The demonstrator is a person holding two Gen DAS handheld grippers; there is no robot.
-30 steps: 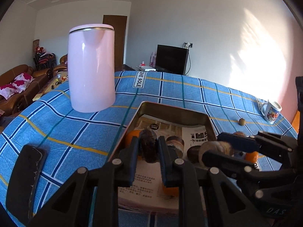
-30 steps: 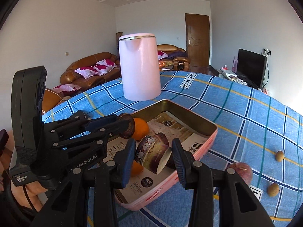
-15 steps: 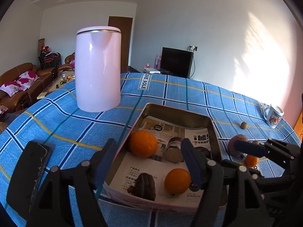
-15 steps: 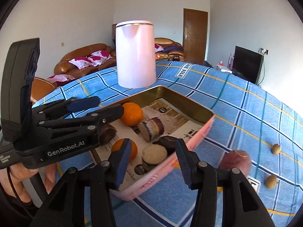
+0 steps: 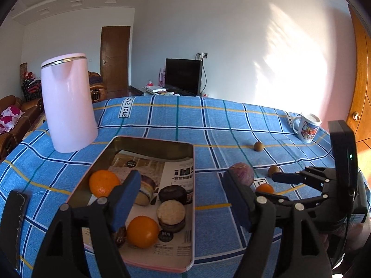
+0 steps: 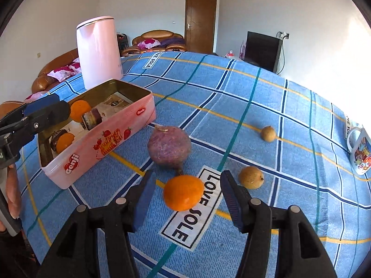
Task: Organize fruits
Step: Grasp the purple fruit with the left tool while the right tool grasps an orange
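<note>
The right gripper (image 6: 185, 199) hovers over a loose round orange fruit (image 6: 183, 192) on the blue checked tablecloth of the table (image 6: 266, 106), its jaws opening with the fruit framed between the pads and nothing pressed. A clean pick likely calls for lowering until both pads flank the fruit's widest part, then closing squarely so it cannot roll towards the purple round fruit (image 6: 170, 147) just behind. The pink rectangular metal tin (image 6: 111, 143) stands near, already holding two oranges and several dark and pale fruits. The left gripper (image 5: 180, 199), over the tin, has jaws opening and empty. A second earlier each gripper clamped a fruit above the tin; both pieces now lie inside, and the right one has swung out to the table.
</note>
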